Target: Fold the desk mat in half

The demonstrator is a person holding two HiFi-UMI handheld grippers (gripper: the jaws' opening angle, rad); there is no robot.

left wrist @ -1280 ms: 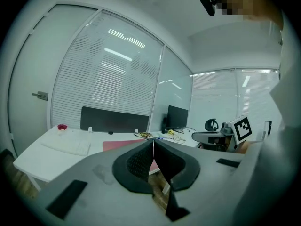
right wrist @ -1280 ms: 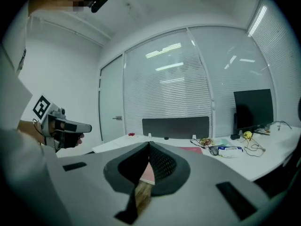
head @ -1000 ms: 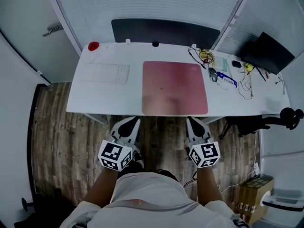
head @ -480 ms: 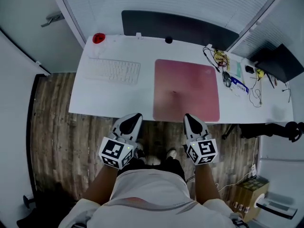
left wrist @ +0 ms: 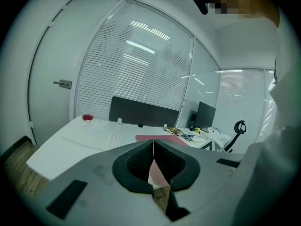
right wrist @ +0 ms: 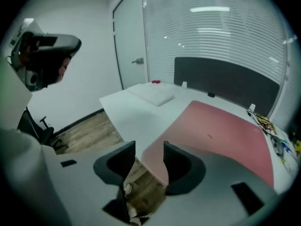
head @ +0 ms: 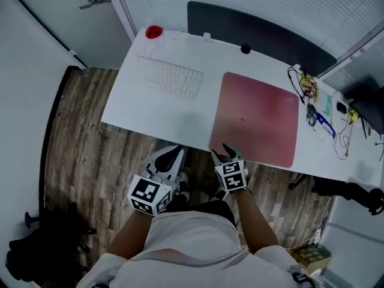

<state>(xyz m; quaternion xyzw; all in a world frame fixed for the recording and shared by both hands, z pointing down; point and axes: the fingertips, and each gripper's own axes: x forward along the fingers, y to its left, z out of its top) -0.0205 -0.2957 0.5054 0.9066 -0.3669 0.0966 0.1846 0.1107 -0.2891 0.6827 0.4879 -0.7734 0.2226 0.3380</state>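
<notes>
Desk mat (right wrist: 221,131) corner sits between right gripper's (right wrist: 149,149) opening fingers (right wrist: 179,165).

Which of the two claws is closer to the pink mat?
The right gripper, at the desk mat's near corner; its jaws are opening with that corner between them. The left gripper sits farther left, off the mat, jaws together.

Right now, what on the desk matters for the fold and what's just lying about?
Job: pink desk mat; right gripper, jaws opening with the mat's near corner between them.
Lying about: white keyboard; red round thing; cables and small bits right of the mat.
</notes>
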